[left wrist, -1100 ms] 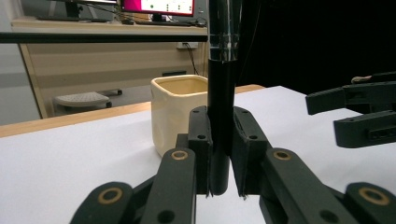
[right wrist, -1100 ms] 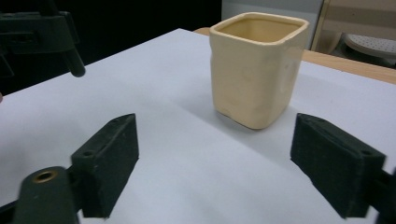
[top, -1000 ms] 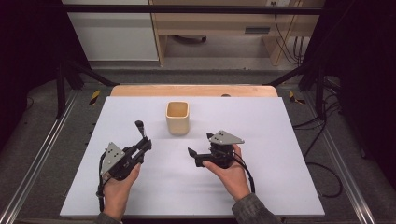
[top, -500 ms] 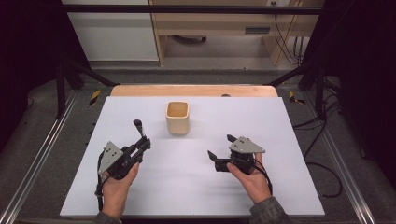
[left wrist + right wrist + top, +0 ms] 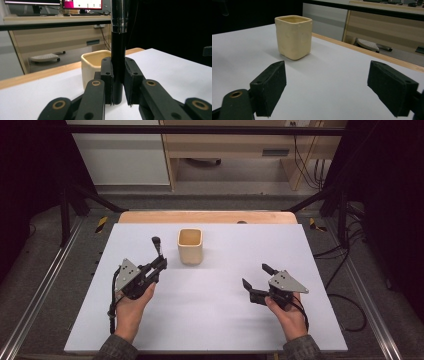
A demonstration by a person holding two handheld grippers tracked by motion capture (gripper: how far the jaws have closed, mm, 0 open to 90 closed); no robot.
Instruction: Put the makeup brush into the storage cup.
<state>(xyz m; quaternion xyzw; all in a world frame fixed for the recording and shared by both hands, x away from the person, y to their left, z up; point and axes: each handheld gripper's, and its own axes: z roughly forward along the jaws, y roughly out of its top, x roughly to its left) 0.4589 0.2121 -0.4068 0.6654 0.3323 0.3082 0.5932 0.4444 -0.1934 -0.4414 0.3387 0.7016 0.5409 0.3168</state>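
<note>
Pen-like black rod (image 5: 118, 50) stands upright, clenched in the left claw (image 5: 159, 264), just beside the cream cup (image 5: 190, 245) on the white surface (image 5: 210, 310). The right claw (image 5: 254, 281) is released and empty, well apart from the cup. I judge the step is to drop the rod into the cup: keep it vertical, center it over the opening, then release gently.

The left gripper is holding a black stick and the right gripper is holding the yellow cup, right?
Not quite. The right gripper holds nothing: the right gripper view shows its jaws wide open, with the yellow cup standing apart on the table. The left gripper does hold the black stick.
</note>
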